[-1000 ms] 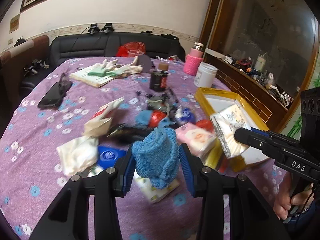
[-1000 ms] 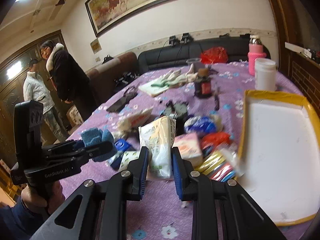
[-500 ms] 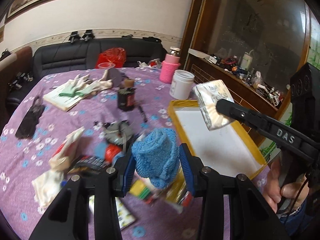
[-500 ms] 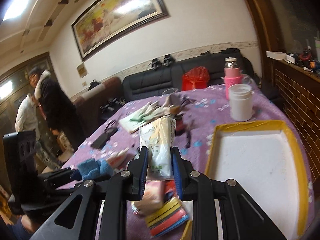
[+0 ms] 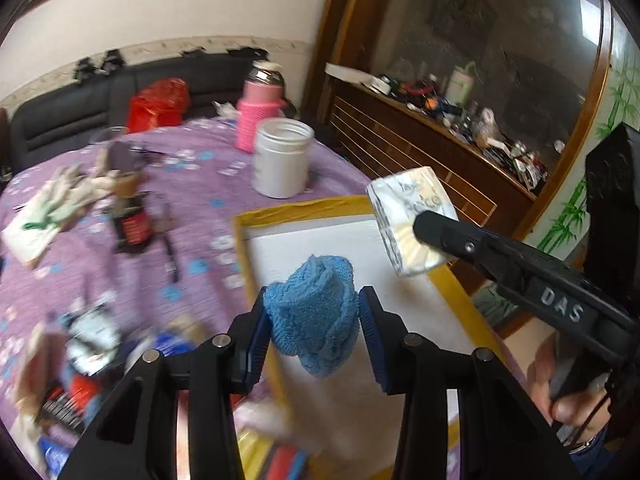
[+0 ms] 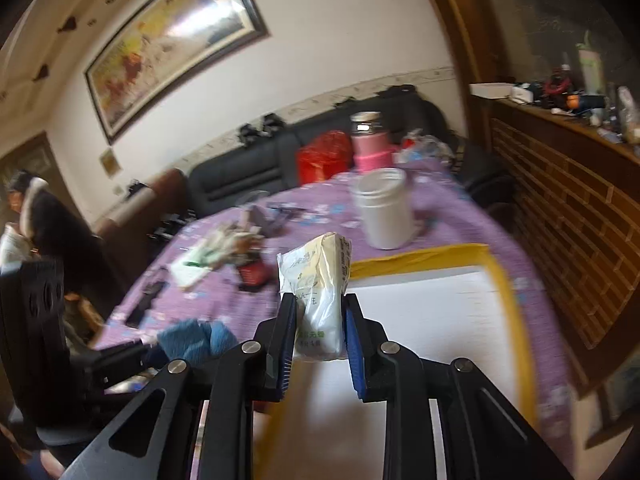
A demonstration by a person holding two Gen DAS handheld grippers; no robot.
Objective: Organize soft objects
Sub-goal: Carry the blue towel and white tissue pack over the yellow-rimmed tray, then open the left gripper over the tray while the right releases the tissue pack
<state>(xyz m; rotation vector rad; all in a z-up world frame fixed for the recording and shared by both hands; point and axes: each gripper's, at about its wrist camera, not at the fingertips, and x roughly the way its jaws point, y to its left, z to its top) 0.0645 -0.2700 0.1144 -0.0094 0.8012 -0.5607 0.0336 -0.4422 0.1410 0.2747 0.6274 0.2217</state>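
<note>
My left gripper (image 5: 314,320) is shut on a bunched blue towel (image 5: 314,312), held in the air over the near left part of the yellow-rimmed white tray (image 5: 260,216). My right gripper (image 6: 320,316) is shut on a white tissue pack (image 6: 320,280) in clear wrap, above the tray's (image 6: 420,256) left edge. In the left wrist view the tissue pack (image 5: 412,220) hangs over the tray's right rim, gripped by the right gripper's black finger (image 5: 444,232). The blue towel (image 6: 196,340) also shows low left in the right wrist view.
A white jar (image 5: 282,160) and pink flask (image 5: 258,116) stand just behind the tray. Gloves on paper (image 5: 52,208), a dark bottle (image 5: 130,220), a pen (image 5: 170,256) and several packets (image 5: 84,360) lie on the purple cloth. A wooden cabinet (image 6: 560,208) is right; a person (image 6: 36,220) stands left.
Both grippers have swung right, away from the clutter and over the tray, each keeping its hold. The tissue pack now hangs above the tray's right rim.
</note>
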